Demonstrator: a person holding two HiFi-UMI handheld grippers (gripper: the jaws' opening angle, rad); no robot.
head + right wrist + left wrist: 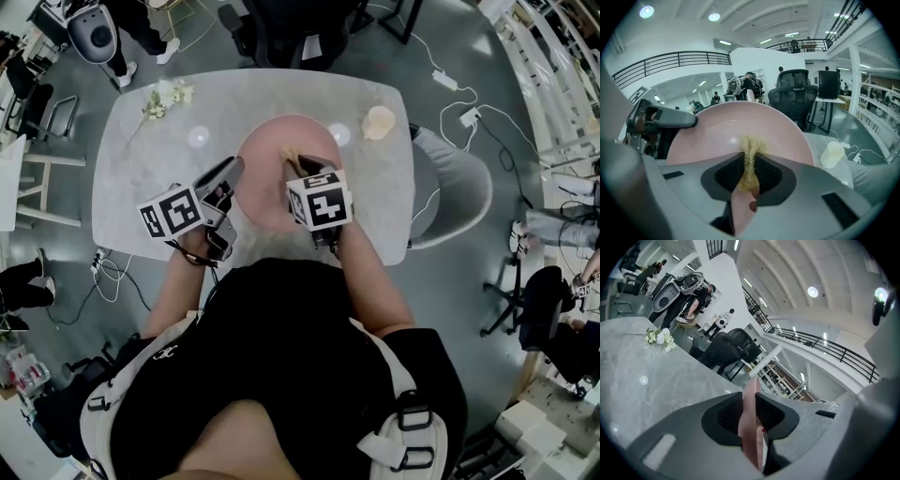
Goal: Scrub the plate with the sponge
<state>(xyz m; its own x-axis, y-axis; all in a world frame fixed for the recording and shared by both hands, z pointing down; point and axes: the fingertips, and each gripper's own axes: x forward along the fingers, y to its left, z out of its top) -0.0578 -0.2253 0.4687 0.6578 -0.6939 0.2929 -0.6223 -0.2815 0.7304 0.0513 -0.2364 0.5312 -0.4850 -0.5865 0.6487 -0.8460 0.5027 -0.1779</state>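
While our left gripper [749, 416] clamps the rim of the round pink plate [272, 150] over the grey marble table [141, 178], our right gripper [749, 176] pinches the yellow fibrous sponge [751, 150], whose tuft lies against the plate's inner face. A pale cream cup [379, 122] stands on the table beside the plate.

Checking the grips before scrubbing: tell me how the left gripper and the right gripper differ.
The left gripper is shut on the rim of the pink plate; the right gripper is shut on the yellow sponge. The left gripper sits at the plate's left edge; the right gripper is over its middle. Both are shut on something.
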